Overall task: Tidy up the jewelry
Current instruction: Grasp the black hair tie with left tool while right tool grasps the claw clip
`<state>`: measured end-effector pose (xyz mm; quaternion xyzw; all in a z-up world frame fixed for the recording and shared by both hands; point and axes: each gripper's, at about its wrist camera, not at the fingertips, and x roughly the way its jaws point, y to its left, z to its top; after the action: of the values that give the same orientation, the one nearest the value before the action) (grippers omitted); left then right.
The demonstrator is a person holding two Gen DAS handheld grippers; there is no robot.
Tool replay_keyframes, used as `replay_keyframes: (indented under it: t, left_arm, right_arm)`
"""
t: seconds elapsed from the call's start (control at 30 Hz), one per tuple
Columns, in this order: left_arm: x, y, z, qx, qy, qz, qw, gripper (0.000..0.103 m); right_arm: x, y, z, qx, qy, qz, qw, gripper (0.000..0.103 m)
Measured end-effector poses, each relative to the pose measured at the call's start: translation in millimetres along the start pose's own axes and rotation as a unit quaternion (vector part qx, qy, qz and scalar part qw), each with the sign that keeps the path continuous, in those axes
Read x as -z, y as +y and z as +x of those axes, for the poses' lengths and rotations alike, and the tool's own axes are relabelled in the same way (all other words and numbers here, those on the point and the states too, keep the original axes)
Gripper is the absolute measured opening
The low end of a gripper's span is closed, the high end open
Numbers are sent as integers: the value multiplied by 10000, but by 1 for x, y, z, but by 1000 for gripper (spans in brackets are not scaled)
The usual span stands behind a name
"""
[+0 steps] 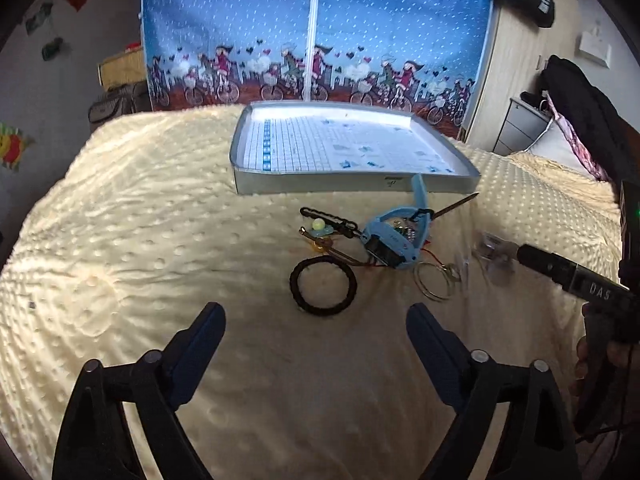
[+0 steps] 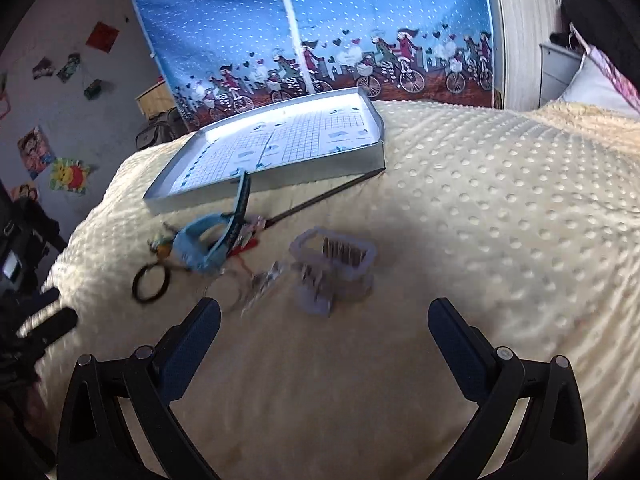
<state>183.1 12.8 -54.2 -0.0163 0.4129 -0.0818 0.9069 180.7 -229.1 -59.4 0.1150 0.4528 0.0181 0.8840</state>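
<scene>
A small jewelry pile lies on the cream dotted blanket (image 1: 160, 208) in front of a shallow grey tray (image 1: 356, 186) lined with grid paper. In it are a black hair tie (image 1: 323, 286), a light-blue watch (image 1: 394, 240), thin metal rings (image 1: 434, 284), a hairpin with a green bead (image 1: 318, 225) and a thin stick (image 1: 456, 206). My left gripper (image 1: 316, 320) is open just short of the hair tie and holds nothing. My right gripper (image 2: 324, 312) is open and empty, close behind a clear claw clip (image 2: 336, 268). The watch (image 2: 204, 244), hair tie (image 2: 151, 282) and tray (image 2: 264, 172) sit to its left.
A blue curtain (image 1: 320, 32) with bicycle figures hangs behind the bed. A grey drawer unit (image 1: 524, 124) and dark clothing (image 1: 580, 112) stand at the right. One of the right gripper's fingers (image 1: 560, 270) reaches in from the right beside the blurred clear clip (image 1: 494, 258). Open blanket (image 2: 500, 200) spreads to the right.
</scene>
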Motion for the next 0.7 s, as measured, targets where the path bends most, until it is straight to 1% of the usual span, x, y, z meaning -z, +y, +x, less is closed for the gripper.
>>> replay_keyframes:
  t: [0.03, 0.1, 0.2, 0.23, 0.37, 0.47, 0.53, 0.6, 0.63, 0.7]
  left_arm:
    - [-2, 3, 9, 30, 98, -67, 9999, 85]
    - [-6, 8, 24, 111, 318, -241, 9991, 76]
    - [-10, 16, 41, 157, 498, -591, 9969, 69]
    - [-11, 19, 45, 158, 522, -721, 9959, 69]
    - [-11, 24, 63, 173, 674, -1105, 9914, 61]
    - [-9, 20, 71, 142, 741, -1118, 9909, 57]
    - [-8, 16, 76, 105, 812, -1052, 9911, 51]
    - [-6, 14, 79, 79, 868, -1032, 9908, 42]
    - [-7, 13, 80, 80, 891, -1037, 9906, 39]
    - [-5, 15, 81, 114, 914, -1070, 9900, 30]
  right_arm:
    - [-6, 0, 8, 14, 20, 97, 9999, 102]
    - [-14, 1, 21, 58, 27, 190, 9998, 102]
    - [-12, 2, 33, 218, -28, 130, 9997, 102]
    - [-10, -1, 37, 243, -10, 156, 9996, 102]
    - [-4, -15, 52, -45, 68, 434, 9990, 102]
    - [-5, -20, 64, -287, 222, 543, 9979, 102]
    - [-7, -19, 67, -376, 189, 526, 9977, 102]
    - [-8, -16, 71, -479, 198, 482, 9975, 102]
    - [-8, -15, 73, -529, 222, 463, 9973, 102]
    - [-6, -11, 74, -609, 233, 450, 9969, 100]
